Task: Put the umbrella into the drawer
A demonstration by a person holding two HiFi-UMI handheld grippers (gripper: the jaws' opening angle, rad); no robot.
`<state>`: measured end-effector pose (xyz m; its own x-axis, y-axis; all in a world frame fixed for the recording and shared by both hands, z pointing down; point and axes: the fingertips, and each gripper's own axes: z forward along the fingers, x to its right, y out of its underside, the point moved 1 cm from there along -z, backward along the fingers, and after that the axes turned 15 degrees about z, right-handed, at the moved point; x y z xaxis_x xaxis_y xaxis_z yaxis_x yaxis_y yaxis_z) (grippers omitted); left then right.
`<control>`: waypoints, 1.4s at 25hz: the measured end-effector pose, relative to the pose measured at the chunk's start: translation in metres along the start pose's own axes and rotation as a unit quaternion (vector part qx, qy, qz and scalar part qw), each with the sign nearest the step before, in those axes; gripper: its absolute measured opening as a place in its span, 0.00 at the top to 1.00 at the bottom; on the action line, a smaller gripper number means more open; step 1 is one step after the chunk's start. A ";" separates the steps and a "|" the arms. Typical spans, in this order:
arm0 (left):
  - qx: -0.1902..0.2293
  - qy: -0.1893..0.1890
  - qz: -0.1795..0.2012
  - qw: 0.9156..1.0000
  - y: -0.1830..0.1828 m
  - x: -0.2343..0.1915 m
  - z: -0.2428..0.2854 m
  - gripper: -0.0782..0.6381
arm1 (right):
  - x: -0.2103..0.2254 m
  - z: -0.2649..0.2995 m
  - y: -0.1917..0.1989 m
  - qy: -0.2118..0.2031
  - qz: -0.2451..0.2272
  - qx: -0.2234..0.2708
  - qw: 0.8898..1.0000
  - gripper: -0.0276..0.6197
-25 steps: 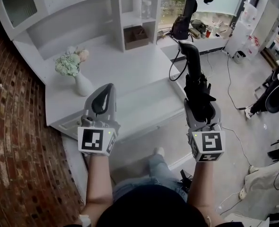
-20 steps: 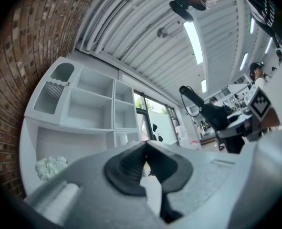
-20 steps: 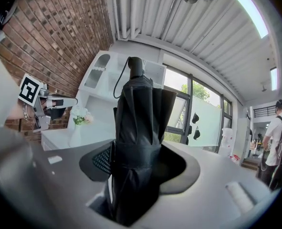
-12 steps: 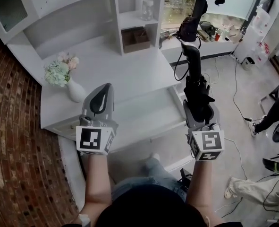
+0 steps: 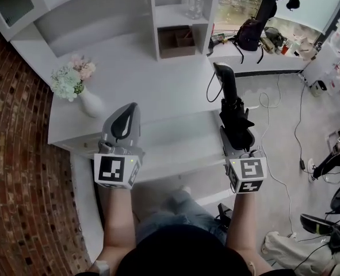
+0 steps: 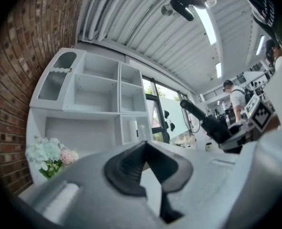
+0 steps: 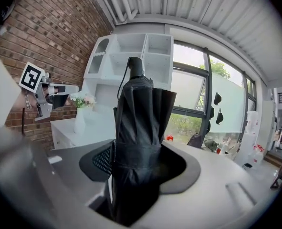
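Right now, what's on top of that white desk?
A white vase of flowers stands at its left; a brown box sits in the back cubby. The left gripper covers part of the desk's front.

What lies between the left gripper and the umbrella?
Only bare white desk between the left gripper and the umbrella, in the head view.
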<state>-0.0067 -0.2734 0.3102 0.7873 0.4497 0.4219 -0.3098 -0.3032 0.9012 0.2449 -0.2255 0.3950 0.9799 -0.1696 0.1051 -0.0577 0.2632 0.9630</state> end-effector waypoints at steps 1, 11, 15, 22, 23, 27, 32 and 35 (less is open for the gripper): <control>-0.005 -0.003 -0.001 1.000 0.003 0.001 0.003 0.90 | 0.002 0.006 0.005 -0.006 -0.001 -0.008 1.000 0.58; -0.064 -0.020 -0.016 0.998 0.036 0.016 0.024 0.90 | 0.015 0.056 0.060 -0.071 0.007 -0.094 0.993 0.58; -0.082 -0.015 -0.024 0.996 0.049 0.026 0.029 0.90 | 0.020 0.070 0.078 -0.087 0.002 -0.123 0.989 0.58; -0.104 -0.008 -0.039 0.994 0.072 0.035 0.025 0.90 | 0.017 0.090 0.108 -0.110 -0.028 -0.167 0.979 0.58; -0.107 -0.007 -0.041 0.993 0.076 0.036 0.024 0.90 | 0.016 0.092 0.112 -0.115 -0.035 -0.174 0.977 0.58; -0.102 -0.004 -0.038 0.994 0.084 0.037 0.024 0.90 | 0.009 0.099 0.130 -0.139 -0.067 -0.203 0.967 0.58; -0.113 -0.003 -0.047 0.993 0.097 0.032 0.019 0.90 | -0.007 0.109 0.153 -0.172 -0.118 -0.238 0.949 0.58; -0.119 0.002 -0.047 0.992 0.103 0.029 0.017 0.90 | -0.015 0.116 0.164 -0.191 -0.143 -0.255 0.937 0.58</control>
<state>-0.0063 -0.3061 0.4135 0.8172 0.4694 0.3344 -0.3517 -0.0535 0.9346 0.1983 -0.2898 0.5804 0.7962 -0.6040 0.0360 0.3908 0.5588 0.7315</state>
